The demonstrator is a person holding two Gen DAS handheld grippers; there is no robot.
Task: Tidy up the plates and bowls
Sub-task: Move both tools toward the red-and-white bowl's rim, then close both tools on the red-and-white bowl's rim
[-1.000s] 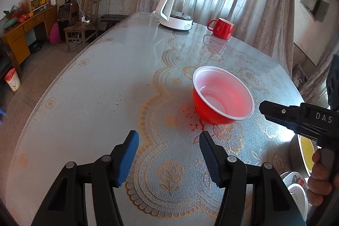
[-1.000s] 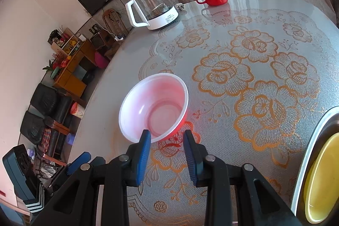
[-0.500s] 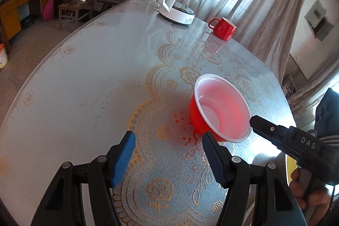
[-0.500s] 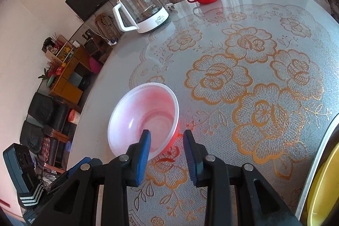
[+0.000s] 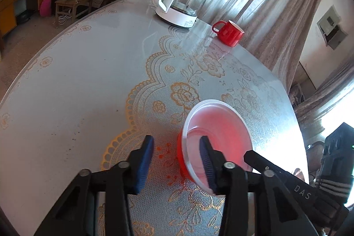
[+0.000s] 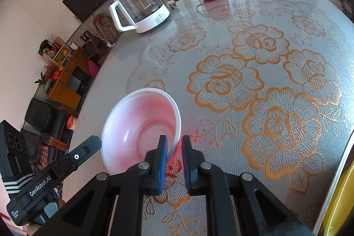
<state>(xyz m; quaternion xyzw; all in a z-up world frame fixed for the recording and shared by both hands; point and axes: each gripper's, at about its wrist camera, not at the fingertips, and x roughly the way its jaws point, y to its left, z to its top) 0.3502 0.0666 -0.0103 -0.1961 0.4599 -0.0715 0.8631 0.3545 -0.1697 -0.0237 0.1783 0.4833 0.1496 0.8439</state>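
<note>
Seemingly tilted, the red bowl [image 5: 218, 138] is seen in the left wrist view on the lace-patterned table [image 5: 88, 72], with its near wall hidden behind the right finger of the left gripper [image 5: 177, 158]. That finger lies across the bowl's rim while the other stands over bare cloth; the jaws are closing, and whether the bowl wall is touched cannot be told. The right gripper [image 5: 249, 153] is cut off at the lower right edge, its tip at the bowl's near rim. Wide open tabletop is left to the left and ahead, up to the glass kettle [image 5: 181, 3] and red mug [image 5: 229, 33] near the far edge.

From the right wrist view, the bowl [image 6: 141, 132] is shown tipped up, its near rim clamped between the pads of the right gripper [image 6: 173, 150], which is closed on it. A yellow dish [image 6: 338, 198] is cut off by the right border. The left gripper's arm [image 6: 73, 158] is partly seen beside the bowl.
</note>
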